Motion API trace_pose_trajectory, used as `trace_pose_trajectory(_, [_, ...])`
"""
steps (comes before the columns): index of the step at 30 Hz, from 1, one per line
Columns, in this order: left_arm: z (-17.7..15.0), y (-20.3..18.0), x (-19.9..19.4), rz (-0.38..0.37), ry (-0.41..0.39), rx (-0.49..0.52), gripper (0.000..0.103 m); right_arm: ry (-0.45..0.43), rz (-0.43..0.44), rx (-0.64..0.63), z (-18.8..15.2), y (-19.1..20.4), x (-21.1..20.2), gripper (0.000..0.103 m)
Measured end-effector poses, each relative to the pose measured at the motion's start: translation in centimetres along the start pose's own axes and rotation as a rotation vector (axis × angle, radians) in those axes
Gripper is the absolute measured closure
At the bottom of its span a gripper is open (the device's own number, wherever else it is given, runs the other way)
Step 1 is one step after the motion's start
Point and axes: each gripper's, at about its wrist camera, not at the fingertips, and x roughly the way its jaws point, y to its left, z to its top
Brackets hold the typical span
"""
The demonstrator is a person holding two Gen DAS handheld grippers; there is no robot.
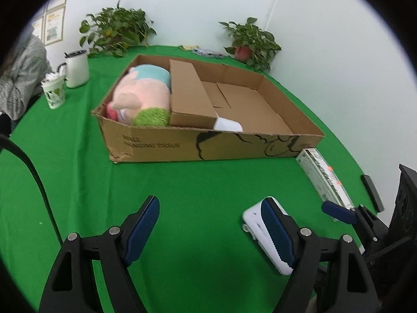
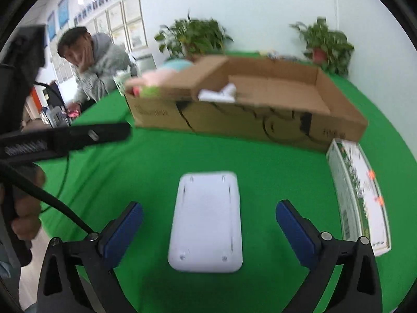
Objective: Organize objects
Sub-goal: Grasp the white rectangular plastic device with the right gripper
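A white flat device [image 2: 206,221] lies on the green table, between the open fingers of my right gripper [image 2: 208,224], which does not touch it. In the left wrist view the same device [image 1: 254,221] lies partly behind my right fingertip. My left gripper [image 1: 211,216] is open and empty above the cloth. A shallow cardboard box [image 1: 161,143] [image 2: 234,122] stands behind; it holds a plush toy [image 1: 138,96], a smaller cardboard box [image 1: 187,94] and a white item [image 1: 228,124]. A long green-and-white carton [image 1: 324,174] [image 2: 357,193] lies right of the device.
A white jug [image 1: 77,69] and a patterned cup [image 1: 53,92] stand at the far left. Two potted plants [image 1: 117,31] [image 1: 251,43] stand along the back wall. A person [image 2: 96,62] sits at the table's left. A black cable [image 1: 39,182] crosses the left side.
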Motion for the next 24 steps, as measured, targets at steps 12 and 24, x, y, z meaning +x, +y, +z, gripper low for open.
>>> trace_pose_trajectory(12, [-1.9,-1.4,5.4,-0.278,0.216,-0.133,0.024,0.074,0.068,-0.007,-1.8,0.2,1.7,0.003])
trace_pose_trajectory(24, [-4.1,-2.3,7.3,-0.391,0.315,-0.185,0.050,0.043,0.064,0.000,-3.1,2.3,0.4,0.007])
